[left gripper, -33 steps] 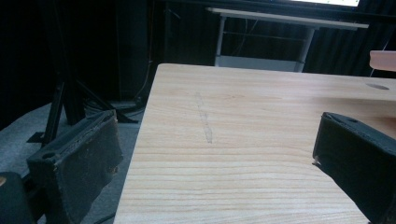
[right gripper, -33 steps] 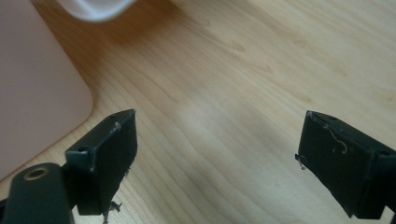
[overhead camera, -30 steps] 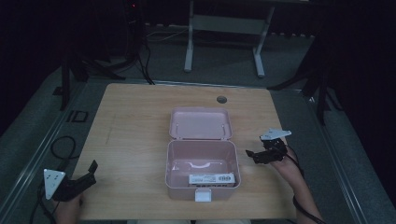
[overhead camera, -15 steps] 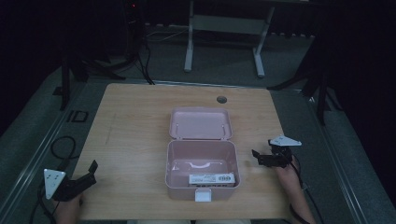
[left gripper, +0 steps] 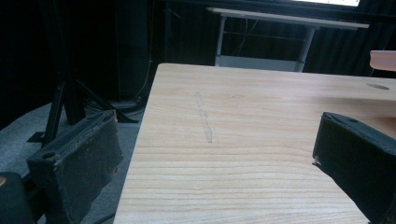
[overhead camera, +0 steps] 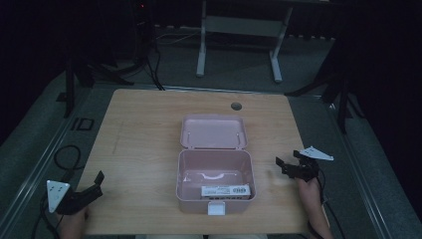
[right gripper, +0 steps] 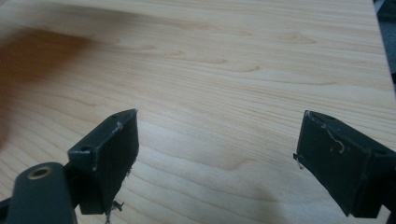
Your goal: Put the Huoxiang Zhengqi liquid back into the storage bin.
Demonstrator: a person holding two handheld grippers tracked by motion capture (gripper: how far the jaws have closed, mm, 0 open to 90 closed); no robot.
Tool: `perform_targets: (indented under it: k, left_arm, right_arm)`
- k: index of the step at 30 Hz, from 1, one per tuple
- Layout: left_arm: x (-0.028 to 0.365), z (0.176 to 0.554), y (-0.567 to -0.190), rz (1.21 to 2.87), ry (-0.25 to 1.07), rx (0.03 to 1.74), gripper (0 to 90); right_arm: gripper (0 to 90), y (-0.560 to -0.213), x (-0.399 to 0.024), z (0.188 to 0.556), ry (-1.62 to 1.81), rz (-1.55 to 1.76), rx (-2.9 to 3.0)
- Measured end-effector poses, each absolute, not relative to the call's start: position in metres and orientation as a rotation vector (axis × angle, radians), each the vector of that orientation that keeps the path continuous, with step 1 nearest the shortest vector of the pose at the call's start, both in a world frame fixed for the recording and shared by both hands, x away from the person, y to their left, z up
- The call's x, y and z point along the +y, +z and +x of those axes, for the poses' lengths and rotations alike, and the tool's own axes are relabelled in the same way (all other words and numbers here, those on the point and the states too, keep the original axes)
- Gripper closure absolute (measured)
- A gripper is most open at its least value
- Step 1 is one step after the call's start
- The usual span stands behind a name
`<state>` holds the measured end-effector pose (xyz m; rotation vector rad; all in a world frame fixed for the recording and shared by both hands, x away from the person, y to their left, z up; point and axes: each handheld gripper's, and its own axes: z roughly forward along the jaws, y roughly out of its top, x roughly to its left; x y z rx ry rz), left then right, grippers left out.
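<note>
Pink plastic box (overhead camera: 215,181) is sitting open mid-worktop (overhead camera: 144,129), with the spread right gripper (overhead camera: 284,167) just beside it and the spread left gripper (overhead camera: 97,183) well apart, probably needing level approaches toward its lid.

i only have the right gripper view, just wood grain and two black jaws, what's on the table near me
Observer: In the high view a pink box stands open at the middle of the table, to the left of the right gripper, apart from it.
Operator: anything in the box
Observer: A white labelled item lies flat along its near wall.
Operator: where's the lid
Observer: The lid lies folded back flat on the far side of the box.
Operator: and my other hand
Observer: The left gripper sits at the near left corner of the table, jaws open, nothing between them.
</note>
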<state>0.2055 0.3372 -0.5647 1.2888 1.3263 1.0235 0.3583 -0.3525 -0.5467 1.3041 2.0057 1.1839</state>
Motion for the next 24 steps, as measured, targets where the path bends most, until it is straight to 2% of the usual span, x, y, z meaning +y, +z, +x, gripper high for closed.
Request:
perform_targets:
  k: [24]
  left_arm:
    - [0.337, 0.205, -0.565, 1.288, 1.02, 1.321, 1.2]
  right_arm:
    - [12.5, -0.551, -0.383, 0.357, 1.272, 1.456, 1.884]
